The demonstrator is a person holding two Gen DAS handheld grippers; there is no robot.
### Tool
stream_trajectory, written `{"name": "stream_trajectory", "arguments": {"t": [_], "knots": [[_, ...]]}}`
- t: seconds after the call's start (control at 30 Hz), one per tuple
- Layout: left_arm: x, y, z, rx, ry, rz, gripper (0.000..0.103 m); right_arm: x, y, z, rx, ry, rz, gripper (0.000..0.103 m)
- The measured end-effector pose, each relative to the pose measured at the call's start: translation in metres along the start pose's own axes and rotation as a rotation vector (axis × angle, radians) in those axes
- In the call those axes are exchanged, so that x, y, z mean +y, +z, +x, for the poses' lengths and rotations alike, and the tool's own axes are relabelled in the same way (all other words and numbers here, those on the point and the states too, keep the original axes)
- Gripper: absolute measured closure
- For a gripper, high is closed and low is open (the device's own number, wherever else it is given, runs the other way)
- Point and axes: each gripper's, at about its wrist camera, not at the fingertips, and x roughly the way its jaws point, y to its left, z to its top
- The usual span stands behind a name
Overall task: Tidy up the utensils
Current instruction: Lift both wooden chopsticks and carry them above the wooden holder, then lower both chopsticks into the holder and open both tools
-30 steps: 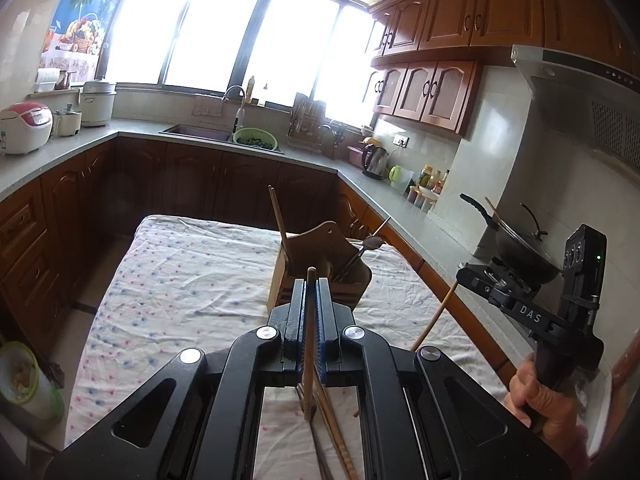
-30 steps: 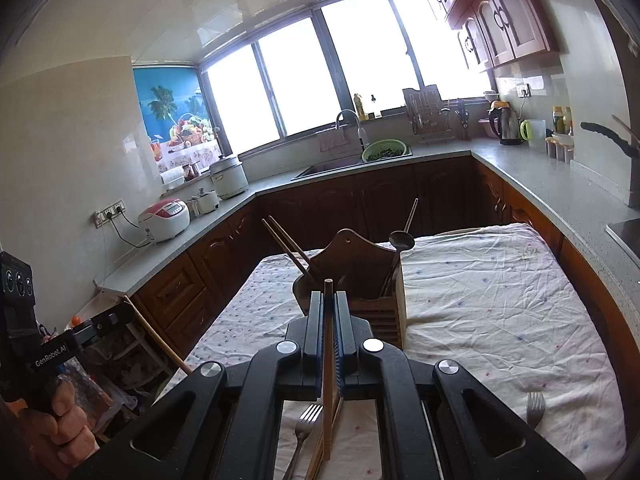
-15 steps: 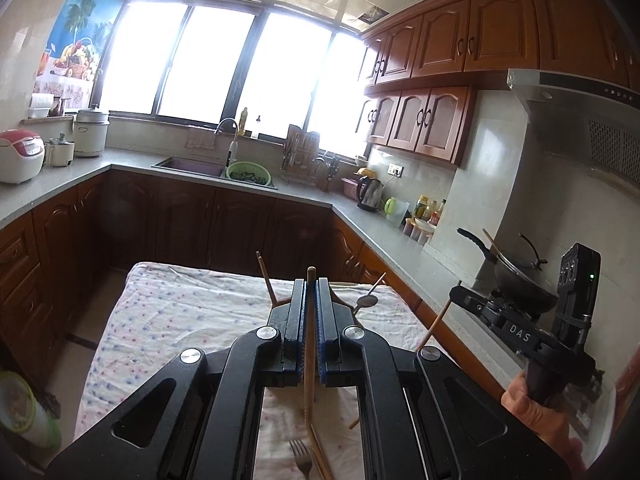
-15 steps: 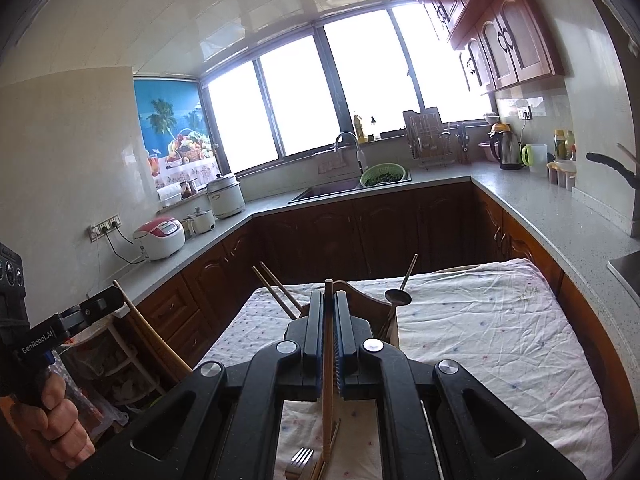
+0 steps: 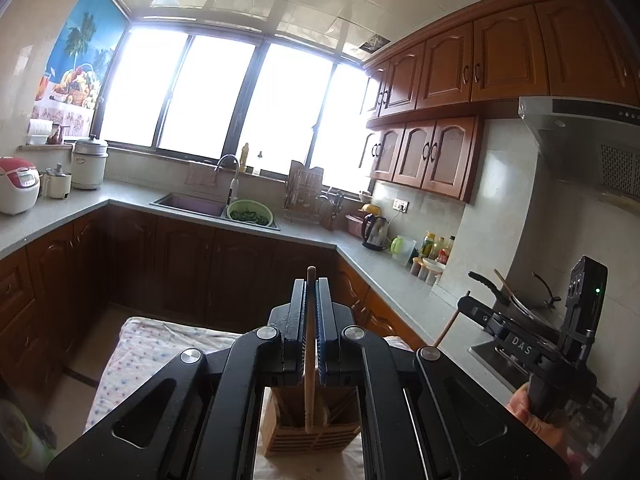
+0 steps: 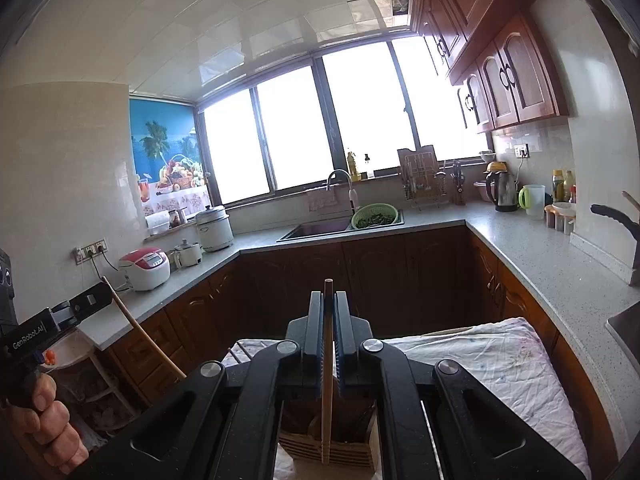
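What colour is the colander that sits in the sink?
The colander is light green with dark leafy greens inside; the right wrist view shows it best.

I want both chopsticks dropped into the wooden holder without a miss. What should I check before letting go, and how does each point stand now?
1. Left tool shut on its chopstick: ok.
2. Right tool shut on its chopstick: ok.
3. Left chopstick's lower end over the wooden holder: ok, it hangs in front of the holder's opening; whether it is already inside, cannot tell.
4. Right chopstick's lower end over the holder: cannot tell; the tip shows against the slatted front.
5. Chopsticks close to upright: ok in both views.
6. Free slot under each tip: cannot tell; other utensils already stand inside.
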Motion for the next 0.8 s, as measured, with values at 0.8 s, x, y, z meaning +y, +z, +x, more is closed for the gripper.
{"name": "stream_trajectory", "arguments": {"t": [0.8], "knots": [[0.036,-0.097,0.106,0.172,0.099,-0.077,0.100,-0.036,-0.080,0.069,0.051,-0.096,0.058,0.099]]}}
